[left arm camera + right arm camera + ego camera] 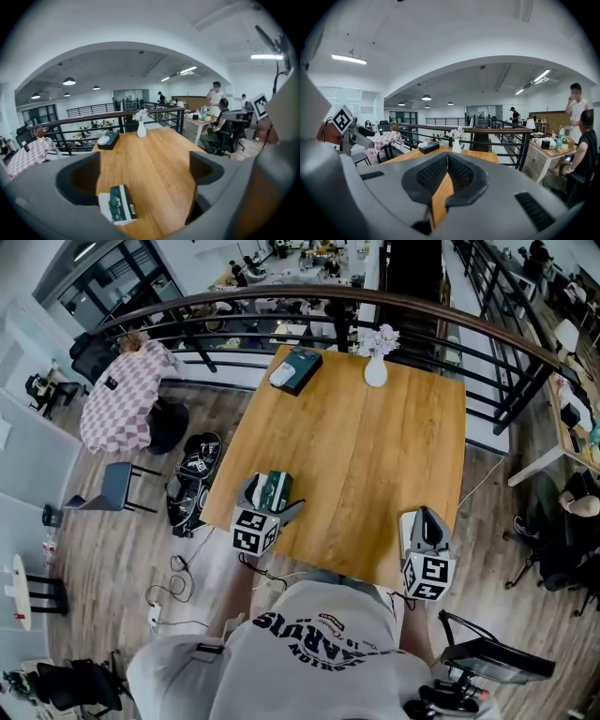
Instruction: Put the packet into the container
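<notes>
A dark green and white packet (275, 486) lies on the wooden table (366, 456) near its front left corner. My left gripper (274, 504) stands open around it, jaws wide on either side, pads clear of it. In the left gripper view the packet (121, 204) rests flat close to the left jaw, with my left gripper (145, 168) open. The dark box-shaped container (296, 369) sits at the table's far left edge, with something white on top; it shows again as the container (108, 139) and the container (428, 147). My right gripper (426, 518) is shut and empty at the front right edge, its tips (447, 159) together.
A white vase with flowers (376, 364) stands at the far edge, right of the container. A black railing (281, 310) runs behind the table. Bags and cables (192, 474) lie on the floor left of the table. Seated and standing people (216, 117) are off to the right.
</notes>
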{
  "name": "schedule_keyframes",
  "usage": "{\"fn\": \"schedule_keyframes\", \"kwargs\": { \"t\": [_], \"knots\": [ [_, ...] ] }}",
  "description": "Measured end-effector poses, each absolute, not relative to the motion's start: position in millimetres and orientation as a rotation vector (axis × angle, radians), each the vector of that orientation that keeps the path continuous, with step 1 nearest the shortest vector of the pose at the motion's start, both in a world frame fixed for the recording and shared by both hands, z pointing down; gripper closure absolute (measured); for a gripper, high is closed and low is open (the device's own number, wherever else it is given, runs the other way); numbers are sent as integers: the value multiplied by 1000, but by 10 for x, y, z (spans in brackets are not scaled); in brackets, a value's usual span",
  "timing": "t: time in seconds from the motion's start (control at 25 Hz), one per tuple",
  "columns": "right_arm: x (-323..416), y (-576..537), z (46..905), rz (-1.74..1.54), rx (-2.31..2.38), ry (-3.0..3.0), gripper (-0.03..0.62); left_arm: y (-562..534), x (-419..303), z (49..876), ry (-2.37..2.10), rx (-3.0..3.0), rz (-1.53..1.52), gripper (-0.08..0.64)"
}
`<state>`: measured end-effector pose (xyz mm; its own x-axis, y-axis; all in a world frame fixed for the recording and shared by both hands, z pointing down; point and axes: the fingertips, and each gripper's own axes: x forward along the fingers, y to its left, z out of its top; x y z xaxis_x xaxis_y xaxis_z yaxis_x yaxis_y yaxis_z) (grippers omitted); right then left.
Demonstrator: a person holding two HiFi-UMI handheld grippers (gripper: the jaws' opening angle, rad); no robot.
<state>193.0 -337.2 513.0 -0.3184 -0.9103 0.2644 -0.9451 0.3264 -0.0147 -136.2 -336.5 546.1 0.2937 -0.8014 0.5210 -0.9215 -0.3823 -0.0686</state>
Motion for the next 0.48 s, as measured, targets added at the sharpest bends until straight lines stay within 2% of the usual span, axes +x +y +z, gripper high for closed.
{"fn": "schedule_keyframes", "kwargs": {
  "t": [0.04, 0.28, 0.48],
  "knots": [
    [1924, -3385, 5099, 246, 1706, -2379, 584, -3414, -1407, 5517, -1578, 2296, 763, -32],
    [1915, -3412, 4930, 220, 1760, -2361, 584, -3582, -1619, 5684, -1554, 2205, 868, -31],
    [1991, -3439, 4942, 234, 1825, -2324, 584, -3687, -1916, 6157, -1479, 2041, 1016, -31]
  ]
}}
